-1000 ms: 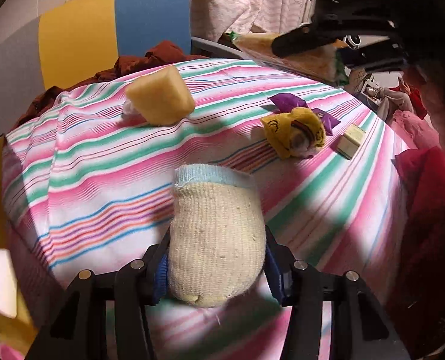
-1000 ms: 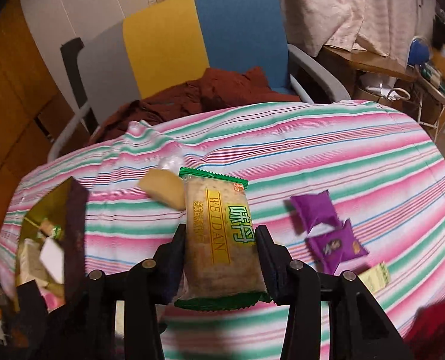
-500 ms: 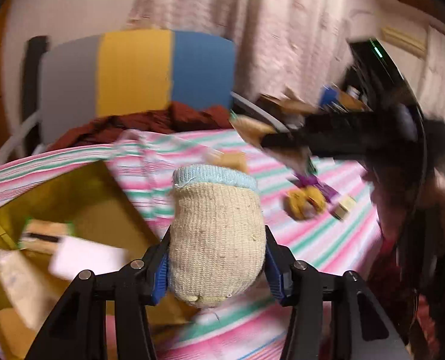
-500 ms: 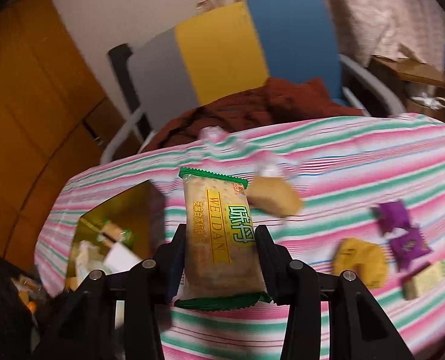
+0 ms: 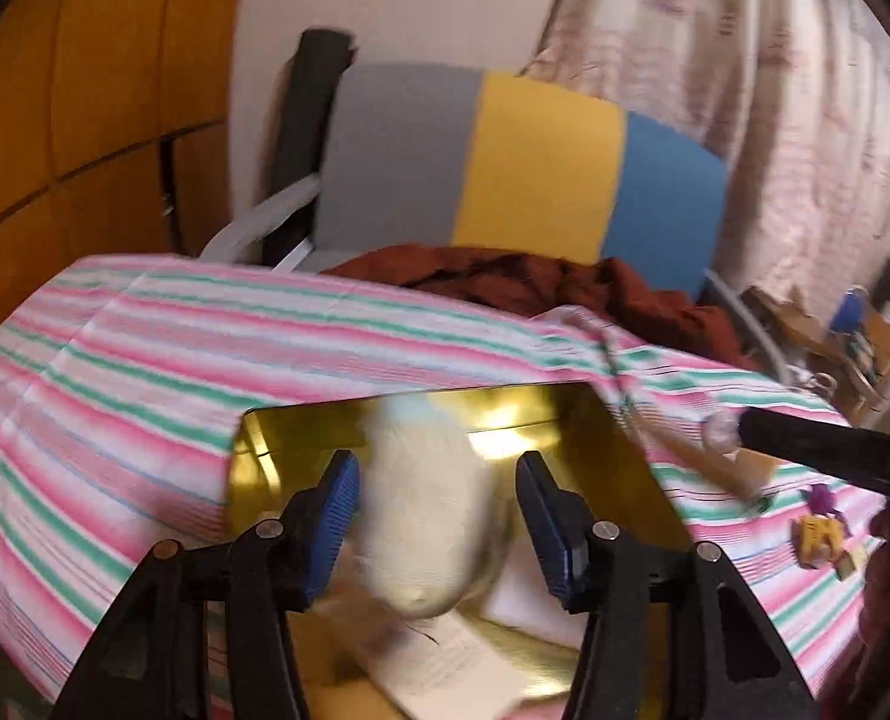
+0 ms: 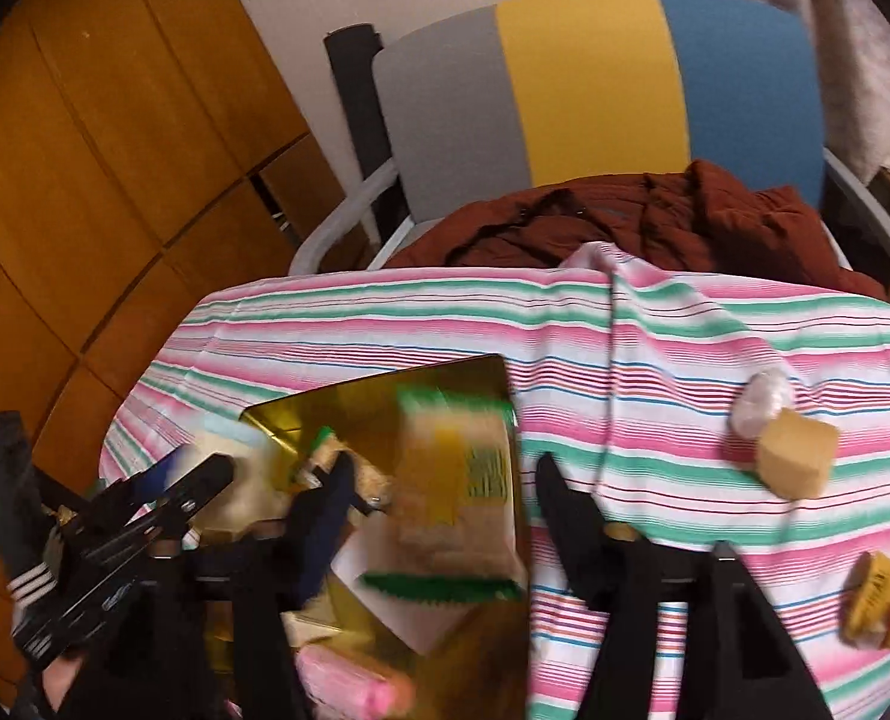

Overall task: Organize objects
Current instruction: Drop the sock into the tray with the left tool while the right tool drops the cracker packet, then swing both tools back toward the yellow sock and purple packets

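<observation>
Left wrist view: the left gripper [image 5: 438,504] has its blue-padded jaws spread wide, clear gaps on both sides of the cream sock [image 5: 423,510], which shows as a blur between them, not touched by either pad. The sock's long axis runs up and away from the camera, pale blue cuff at the far end, rounded toe toward the camera. It sits over the open gold box [image 5: 643,480], which rests on the striped tablecloth [image 5: 144,360]; white paper lies in the box bottom. This view alone shows the right gripper from outside, as a dark bar entering from the right edge, and the curtain [image 5: 775,120] behind the chair [image 5: 529,168]. Right wrist view: the right gripper [image 6: 438,498] is also released, fingers far apart, and the biscuit packet [image 6: 457,498] is blurred between them without contact, over the right part of the gold box [image 6: 445,378]. The packet's long axis runs roughly away from the camera, green crimped ends near and far, yellow label facing up. Only this view shows the box contents: another green-ended packet, white paper, and something pink at the near edge, too blurred to name. It also shows the left gripper [image 6: 204,474] from the side at lower left, the yellow sponge block [image 6: 796,459] with a pale wrapped lump [image 6: 763,399] touching it, and a yellow toy [image 6: 883,600] near the right edge, all on the tablecloth [image 6: 655,348] well apart from the box. A dark red jacket [image 6: 655,216] lies on the chair seat.
</observation>
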### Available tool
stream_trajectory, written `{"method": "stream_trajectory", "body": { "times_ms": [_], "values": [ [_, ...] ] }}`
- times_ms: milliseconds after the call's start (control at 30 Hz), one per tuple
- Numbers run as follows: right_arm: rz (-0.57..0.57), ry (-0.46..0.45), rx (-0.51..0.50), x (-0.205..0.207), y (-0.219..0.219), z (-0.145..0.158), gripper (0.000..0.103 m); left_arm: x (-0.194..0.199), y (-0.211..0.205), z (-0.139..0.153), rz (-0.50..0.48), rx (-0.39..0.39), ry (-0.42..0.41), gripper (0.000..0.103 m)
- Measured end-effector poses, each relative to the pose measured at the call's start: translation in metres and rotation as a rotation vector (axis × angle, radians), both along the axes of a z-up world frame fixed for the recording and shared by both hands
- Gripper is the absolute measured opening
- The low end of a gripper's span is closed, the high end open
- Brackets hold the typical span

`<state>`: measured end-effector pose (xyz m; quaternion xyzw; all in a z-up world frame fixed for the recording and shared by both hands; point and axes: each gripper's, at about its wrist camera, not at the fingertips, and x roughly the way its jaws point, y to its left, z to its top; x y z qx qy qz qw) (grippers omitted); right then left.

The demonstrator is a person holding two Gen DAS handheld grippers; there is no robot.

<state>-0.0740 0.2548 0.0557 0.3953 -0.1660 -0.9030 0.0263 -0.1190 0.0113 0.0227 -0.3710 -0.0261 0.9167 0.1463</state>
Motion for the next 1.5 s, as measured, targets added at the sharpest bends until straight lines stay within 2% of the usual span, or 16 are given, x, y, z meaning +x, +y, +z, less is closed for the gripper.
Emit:
{"method": "stream_trajectory", "body": {
  "times_ms": [67, 167, 333, 533, 733, 1067, 1500],
  "values": [
    [0.014, 0.0, 0.004, 0.001, -0.008, -0.001, 0.07, -0.006, -0.013, -0.008, 0.052, -0.006, -0.029, 0.064],
    [0.037, -0.019, 0.026, 0.006, -0.019, -0.008, 0.072, -0.004, -0.026, -0.012, 0.086, 0.021, -0.043, 0.066],
    [0.073, -0.03, 0.095, 0.024, -0.035, -0.016, 0.089, 0.017, -0.033, -0.012, 0.102, 0.022, -0.027, 0.066],
    [0.095, -0.004, 0.2, 0.042, -0.055, -0.02, 0.101, 0.048, -0.028, -0.007, 0.092, 0.003, -0.005, 0.066],
    [0.085, 0.011, 0.251, 0.057, -0.064, -0.025, 0.102, 0.072, -0.023, 0.002, 0.093, -0.036, 0.037, 0.066],
    [-0.015, 0.045, 0.293, 0.086, -0.05, -0.019, 0.102, 0.096, -0.012, -0.001, 0.046, -0.068, 0.041, 0.066],
    [-0.111, -0.006, 0.309, 0.105, -0.009, -0.029, 0.103, 0.111, 0.016, 0.001, -0.041, -0.092, 0.055, 0.066]
  ]
}}
